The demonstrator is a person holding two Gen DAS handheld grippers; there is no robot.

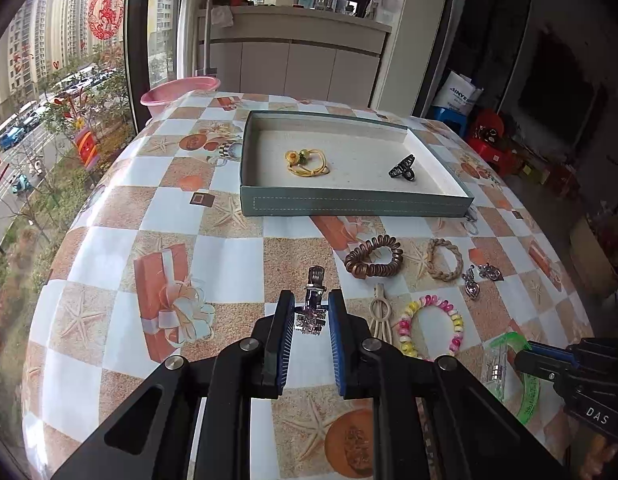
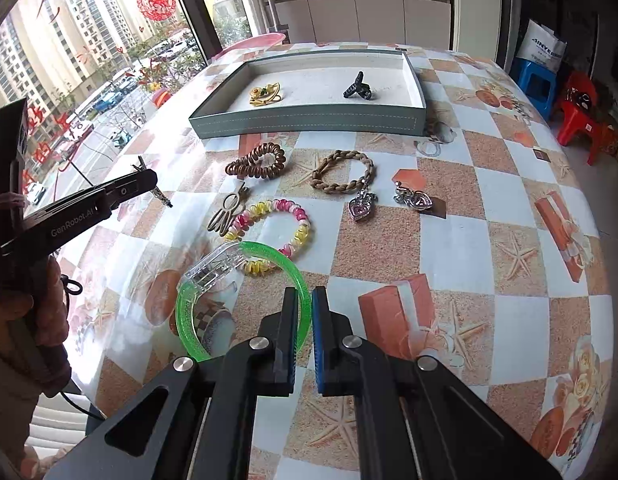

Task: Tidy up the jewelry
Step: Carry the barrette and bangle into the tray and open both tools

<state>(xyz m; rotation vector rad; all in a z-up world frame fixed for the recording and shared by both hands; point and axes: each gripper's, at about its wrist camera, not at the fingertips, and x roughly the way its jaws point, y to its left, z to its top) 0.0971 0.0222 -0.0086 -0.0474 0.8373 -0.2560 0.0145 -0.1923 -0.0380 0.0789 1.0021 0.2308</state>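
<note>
- The left gripper (image 1: 311, 312) is clamped on a silver hair clip (image 1: 312, 300), which sits between the blue pads above the checked tablecloth (image 1: 109, 208).
- The right gripper (image 2: 306, 300) is pressed together on the rim of a green bangle (image 2: 189, 320) with a clear plastic clasp section (image 2: 213, 268); the far side of the bangle lies over the tablecloth near a pink-and-yellow spiral hair tie (image 2: 277, 236).
- A grey-green tray (image 1: 349, 204) stands at the far side of the table, holding a yellow hair tie with a small ornament (image 1: 305, 162) and a black claw clip (image 1: 403, 168), well apart from each other.
- Between tray and grippers lie a brown spiral hair tie (image 1: 373, 258), a braided tan bracelet (image 1: 445, 260), a cream hair clip (image 1: 379, 316) and two heart-shaped pendants (image 2: 361, 206) (one on a dark card).
- A pink basin (image 1: 177, 90) shows beyond the table's far edge, by the window.
</note>
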